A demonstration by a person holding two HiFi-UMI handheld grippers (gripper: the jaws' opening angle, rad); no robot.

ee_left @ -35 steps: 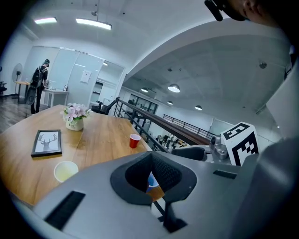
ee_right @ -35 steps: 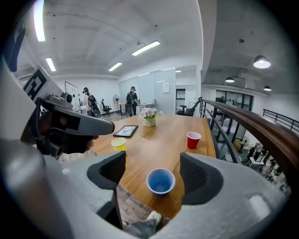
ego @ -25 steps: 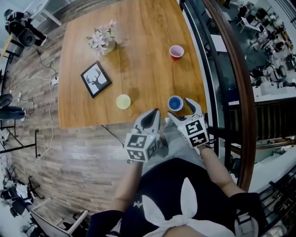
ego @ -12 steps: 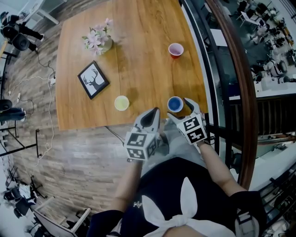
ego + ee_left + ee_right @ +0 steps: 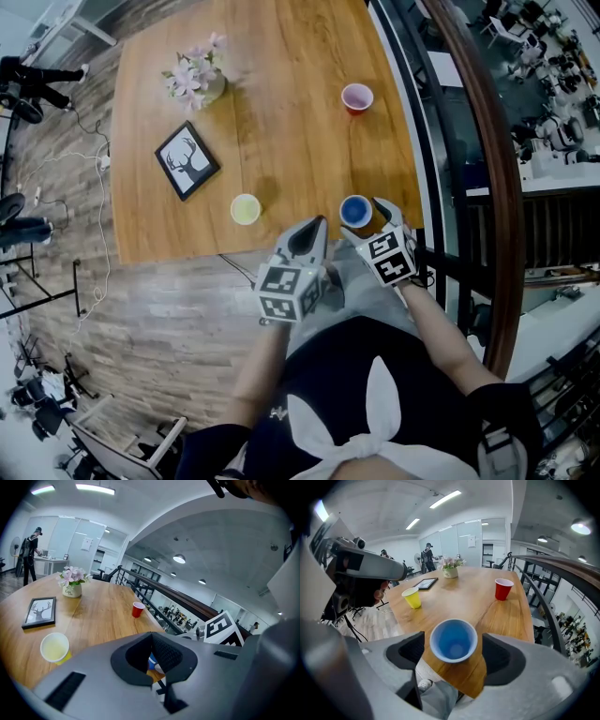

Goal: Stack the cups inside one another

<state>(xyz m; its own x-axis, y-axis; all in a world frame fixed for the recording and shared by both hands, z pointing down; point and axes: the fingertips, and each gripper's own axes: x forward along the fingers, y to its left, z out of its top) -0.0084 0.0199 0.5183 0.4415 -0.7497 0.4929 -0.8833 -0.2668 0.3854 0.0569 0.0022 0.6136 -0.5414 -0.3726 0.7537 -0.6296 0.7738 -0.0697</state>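
Right gripper (image 5: 453,644):
- Jaws apart, one either side of the blue cup (image 5: 453,640).
- There is a clear gap between rim and pad on each side, so nothing is clamped yet.

Blue cup:
- Upright, mouth up, long axis vertical and square to the line between your jaws.
- Stands close to the near corner of the bench (image 5: 464,581), straight ahead of the jaws and centred between them.
- The bench edge falls away just under the gripper.

Left gripper (image 5: 152,660):
- Jaws drawn together and holding nothing. Only a sliver of the blue cup shows through the notch above the pads.
- In the head view it hangs off the near bench edge, between the yellow cup (image 5: 246,208) and the blue one, touching neither.

Other cups:
- Yellow cup upright, off to the left along the near edge.
- Red cup (image 5: 357,97) upright, well apart, further up the right-hand side.

Judgement:
- The right side is the nearer one and already lined up. The grasp looks like a straight close across the cup's wall, with no need to turn.
- The cup looks light and thin. Squeeze gently, and mind the edge so a nudge doesn't tip it off.
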